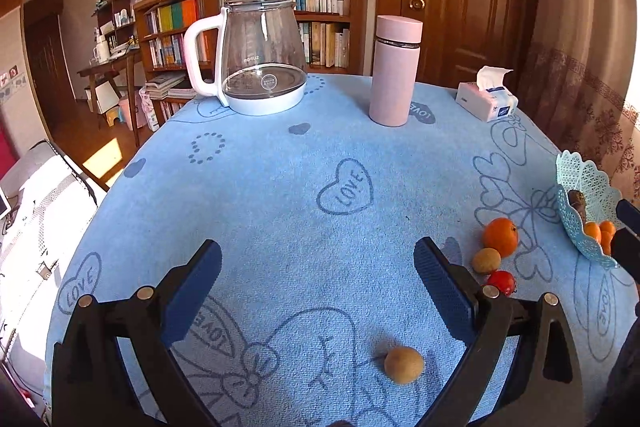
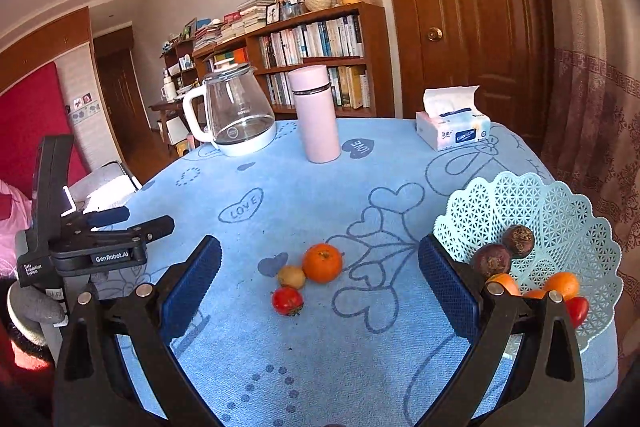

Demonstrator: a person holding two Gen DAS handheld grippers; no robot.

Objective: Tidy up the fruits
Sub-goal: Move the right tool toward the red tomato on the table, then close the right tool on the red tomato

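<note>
The left gripper (image 1: 318, 263) hangs over the blue tablecloth (image 1: 280, 167) with its jaws spread wide and nothing between the pads. A small brown fruit (image 1: 404, 365) lies on the cloth below it, nearer the right finger, touching neither finger.

The right gripper (image 2: 320, 261) is also released, jaws wide apart and empty. In its view the left gripper appears at the left edge, held above the table's near left side.

Ahead of the right gripper three fruits sit in a tight cluster on the cloth: an orange (image 2: 322, 262), a tan fruit (image 2: 291, 276) just beside it on the left, and a red fruit (image 2: 287, 301) just in front of the tan one.

The basket (image 2: 560, 211), pale green and lattice-walled, stands at the table's right edge, well apart from the cluster. It holds two dark round fruits (image 2: 504, 253), side by side and touching, several small oranges (image 2: 562, 285) in front of them, and a red piece (image 2: 578, 311) at the near rim; the right finger hides part of the contents.

At the far side of the table stand a glass kettle (image 2: 236, 115), a pink flask (image 2: 316, 115) and a tissue pack (image 2: 452, 127), all apart from the fruit.
</note>
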